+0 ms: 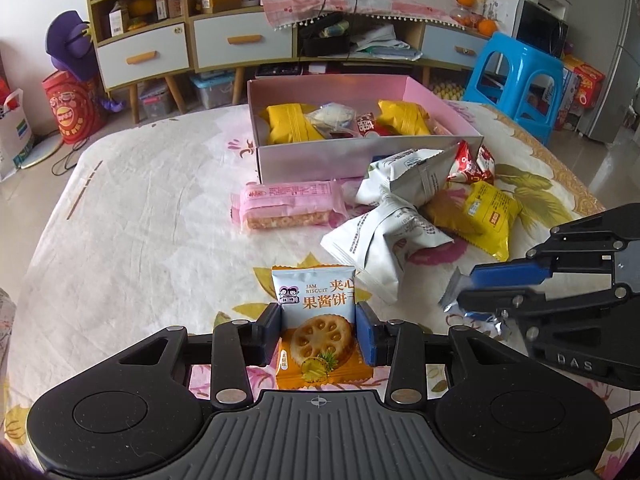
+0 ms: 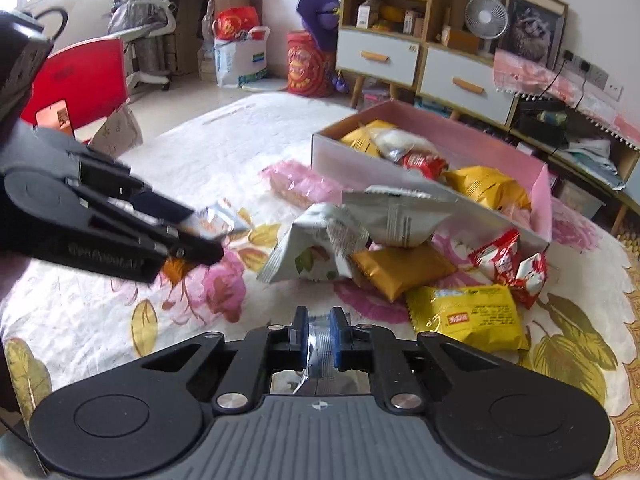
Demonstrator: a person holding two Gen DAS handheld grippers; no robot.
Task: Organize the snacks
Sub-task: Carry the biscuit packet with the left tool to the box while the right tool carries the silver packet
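Note:
My left gripper [image 1: 318,326] is shut on a jam biscuit packet [image 1: 316,320], blue-white on top and orange below, held upright above the floral tablecloth. It also shows in the right wrist view [image 2: 200,236]. My right gripper [image 2: 320,334] is shut on a silvery snack packet [image 2: 320,346]; it shows at the right of the left wrist view [image 1: 464,290]. A pink open box [image 1: 360,152] holds several yellow, white and red snacks. In front of it lie a pink wafer pack [image 1: 288,204], two white bags [image 1: 384,236], yellow packs [image 1: 488,216] and red packets [image 1: 472,164].
The table carries a white floral cloth [image 1: 140,220]. A blue plastic stool [image 1: 516,76] stands behind the table's right side. A red chair [image 2: 80,76] stands to the left in the right wrist view. Drawers and shelves [image 1: 160,52] line the back wall.

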